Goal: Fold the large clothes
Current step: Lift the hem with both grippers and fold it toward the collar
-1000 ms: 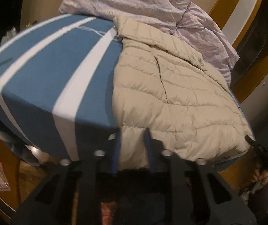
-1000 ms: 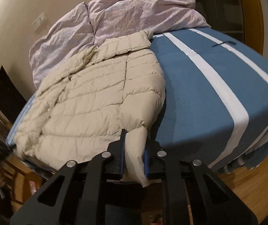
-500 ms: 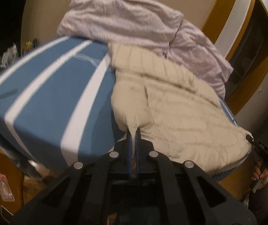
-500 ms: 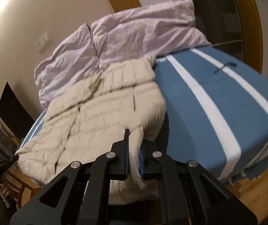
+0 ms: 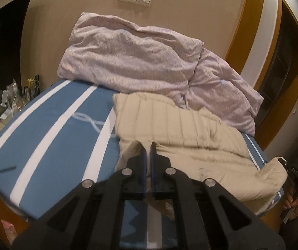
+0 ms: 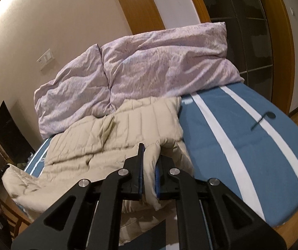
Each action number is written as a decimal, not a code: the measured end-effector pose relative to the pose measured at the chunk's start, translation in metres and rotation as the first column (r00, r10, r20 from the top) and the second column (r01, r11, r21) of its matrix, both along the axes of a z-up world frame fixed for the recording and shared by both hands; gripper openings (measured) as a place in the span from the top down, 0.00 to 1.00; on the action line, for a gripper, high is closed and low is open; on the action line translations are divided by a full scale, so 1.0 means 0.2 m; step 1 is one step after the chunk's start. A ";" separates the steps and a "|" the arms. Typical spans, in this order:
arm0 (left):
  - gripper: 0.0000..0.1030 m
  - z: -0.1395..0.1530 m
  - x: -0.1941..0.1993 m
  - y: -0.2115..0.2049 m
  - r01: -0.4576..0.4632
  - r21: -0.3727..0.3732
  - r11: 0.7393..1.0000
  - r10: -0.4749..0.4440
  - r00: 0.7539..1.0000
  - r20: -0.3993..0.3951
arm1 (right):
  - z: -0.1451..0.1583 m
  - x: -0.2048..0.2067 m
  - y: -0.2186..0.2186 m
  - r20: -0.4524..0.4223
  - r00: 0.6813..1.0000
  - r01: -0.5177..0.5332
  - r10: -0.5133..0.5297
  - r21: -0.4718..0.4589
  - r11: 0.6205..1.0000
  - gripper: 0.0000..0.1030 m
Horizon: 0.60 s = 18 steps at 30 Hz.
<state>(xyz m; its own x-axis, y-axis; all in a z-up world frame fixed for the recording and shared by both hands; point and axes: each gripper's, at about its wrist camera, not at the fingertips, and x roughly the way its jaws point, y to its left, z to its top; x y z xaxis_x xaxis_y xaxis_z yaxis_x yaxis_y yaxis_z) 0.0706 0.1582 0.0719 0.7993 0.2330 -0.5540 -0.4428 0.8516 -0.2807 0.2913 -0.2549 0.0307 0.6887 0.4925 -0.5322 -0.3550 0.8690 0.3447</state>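
Note:
A beige quilted puffer jacket (image 5: 186, 129) lies on a blue bed sheet with white stripes (image 5: 51, 129). My left gripper (image 5: 148, 145) is shut on the jacket's near hem corner and holds it lifted above the bed. My right gripper (image 6: 150, 148) is shut on the other hem corner of the jacket (image 6: 115, 133), with thick padding bulging between the fingers. The lifted hem is drawn toward the collar end. In each view the other gripper shows at the far edge, pinching the jacket.
A crumpled lilac duvet (image 5: 132, 58) is piled at the head of the bed against the wall, also in the right wrist view (image 6: 149, 62). A cluttered side table (image 5: 7, 104) stands left of the bed. Wooden door frames (image 5: 242, 31) flank the wall.
Both grippers have risen and moved toward the head of the bed, carrying the jacket's hem with them. The left jaws closed on the hem between the earliest frame and now.

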 end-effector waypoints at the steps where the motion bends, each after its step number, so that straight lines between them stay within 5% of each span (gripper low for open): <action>1: 0.97 0.01 0.03 0.01 -0.002 0.001 1.000 0.002 1.000 0.001 | 0.01 0.02 0.01 0.004 1.000 0.000 0.000 -0.004 1.000 0.92; 18: 0.97 -0.04 0.68 0.40 -0.073 -0.028 0.997 0.071 0.995 -0.069 | -0.05 0.67 0.29 -0.035 0.999 0.031 -0.031 -0.011 0.999 0.92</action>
